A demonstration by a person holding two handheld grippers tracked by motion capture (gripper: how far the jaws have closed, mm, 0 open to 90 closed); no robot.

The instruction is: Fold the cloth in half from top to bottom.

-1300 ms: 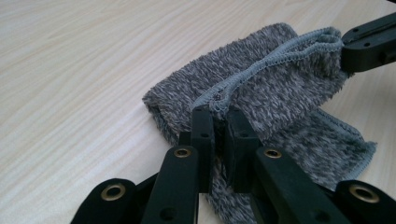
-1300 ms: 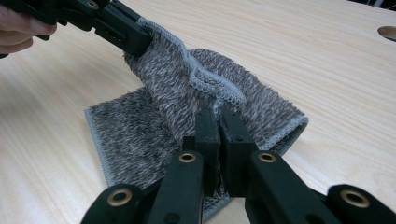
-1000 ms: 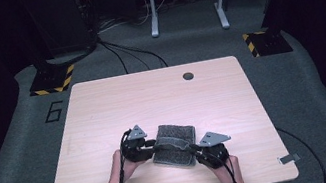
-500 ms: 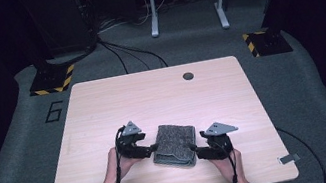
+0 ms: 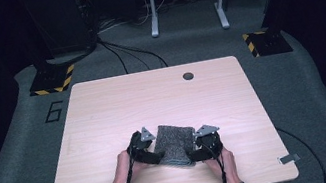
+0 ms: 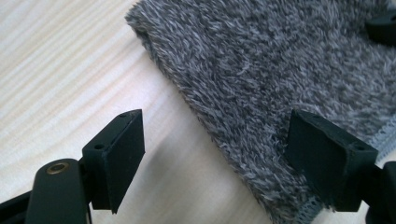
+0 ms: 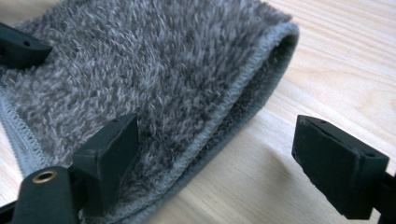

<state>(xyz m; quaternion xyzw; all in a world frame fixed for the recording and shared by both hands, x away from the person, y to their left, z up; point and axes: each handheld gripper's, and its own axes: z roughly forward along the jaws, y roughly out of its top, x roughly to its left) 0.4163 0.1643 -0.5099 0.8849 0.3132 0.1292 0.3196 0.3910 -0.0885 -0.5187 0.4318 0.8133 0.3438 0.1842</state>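
A grey fluffy towel (image 5: 175, 145) lies folded flat on the wooden table (image 5: 103, 112), near its front edge. My left gripper (image 5: 155, 158) is at the towel's near left corner and my right gripper (image 5: 193, 154) at its near right corner. Both sets of jaws have just been opening. In the left gripper view the left gripper (image 6: 219, 158) stands open astride the towel's (image 6: 280, 70) edge, its pads clear of the pile. In the right gripper view the right gripper (image 7: 224, 161) stands open astride the towel's (image 7: 140, 70) stitched, folded edge, one pad over the pile and the other over bare wood.
A dark round hole (image 5: 187, 75) sits in the table's far side. Beyond the table are cables, two black-and-yellow striped bases (image 5: 52, 80) and a metal stand's legs (image 5: 187, 11). A painted number (image 5: 54, 112) marks the floor at the left.
A second ago both grippers held the bunched towel between them. They have since opened and let go, and the towel has settled flat. Both hands have drawn slightly toward the front edge.
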